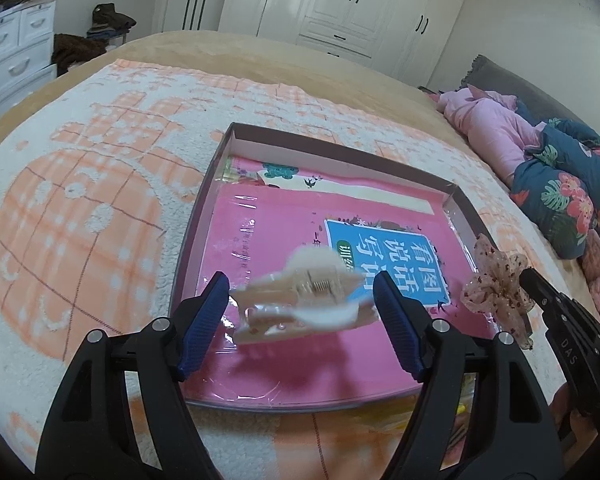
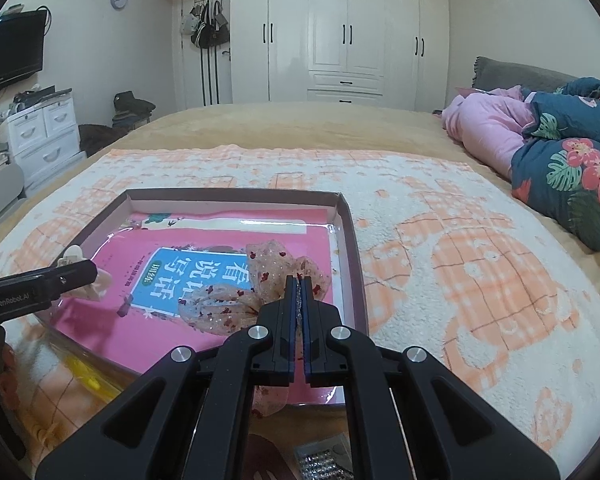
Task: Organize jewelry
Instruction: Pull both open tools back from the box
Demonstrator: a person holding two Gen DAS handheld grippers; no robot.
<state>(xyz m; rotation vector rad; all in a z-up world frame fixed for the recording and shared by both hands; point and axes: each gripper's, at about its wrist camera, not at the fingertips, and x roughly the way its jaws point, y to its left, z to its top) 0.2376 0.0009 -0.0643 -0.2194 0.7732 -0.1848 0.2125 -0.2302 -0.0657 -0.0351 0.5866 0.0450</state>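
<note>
The left tongs (image 1: 300,292) stand released over the near part of the shallow box (image 1: 204,184). A pale, blurred hair claw (image 1: 300,296) sits between their blue pads (image 1: 398,320), and neither pad presses on it; whether it rests on anything cannot be told. At the box's near right corner, the right tongs (image 2: 299,292) are clenched on a sheer speckled bow (image 2: 260,280), whose loops spread out over the box and whose tail hangs down below the fingers. Inside the box lies a pink book (image 1: 284,224) under glossy film, its blue label facing up. The box rests on a white and orange fleece blanket (image 2: 460,264) spread on the bed. Far to the right of the box, a pink and floral quilt (image 2: 560,152) is bundled. Beyond the bed stands a white wardrobe (image 2: 340,32).
</note>
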